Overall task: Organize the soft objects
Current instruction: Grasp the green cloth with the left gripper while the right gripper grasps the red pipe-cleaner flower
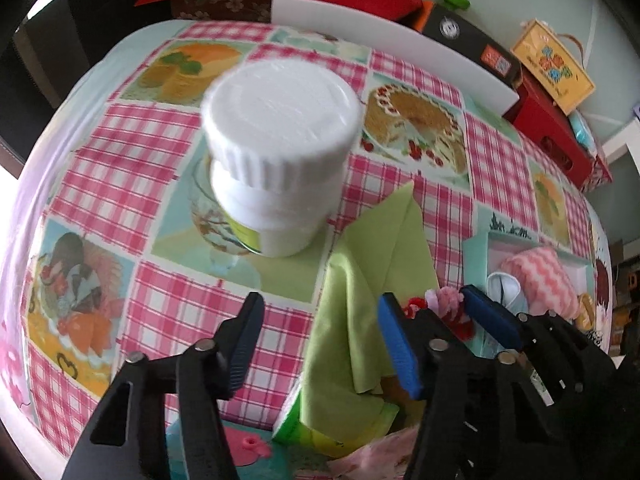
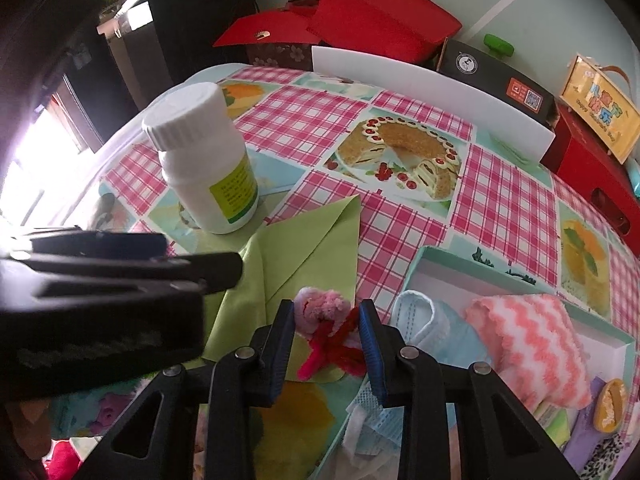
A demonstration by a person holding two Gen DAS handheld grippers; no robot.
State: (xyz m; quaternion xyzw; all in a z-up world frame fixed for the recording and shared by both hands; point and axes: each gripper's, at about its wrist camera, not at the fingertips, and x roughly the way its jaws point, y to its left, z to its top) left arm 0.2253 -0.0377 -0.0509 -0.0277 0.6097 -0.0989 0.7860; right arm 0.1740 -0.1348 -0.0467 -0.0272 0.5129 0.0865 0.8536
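Note:
My right gripper [image 2: 326,322] is shut on a pink and red fuzzy chenille flower [image 2: 324,316], held just above a folded green cloth [image 2: 304,252]. The flower also shows in the left wrist view [image 1: 444,306] between the right gripper's blue pads [image 1: 494,316]. My left gripper [image 1: 320,320] is open and empty, over the green cloth [image 1: 372,280], near a white pill bottle [image 1: 276,148]. A shallow mint box [image 2: 452,264] to the right holds a pink zigzag cloth [image 2: 528,344] and a pale blue face mask [image 2: 428,320].
The bottle [image 2: 204,156] stands on the cake-print tablecloth [image 2: 500,200]. A white board [image 2: 432,96], red bags [image 2: 360,20], a black box [image 2: 500,76] and a yellow gift bag [image 2: 600,108] line the far edge. More soft items lie at the near edge.

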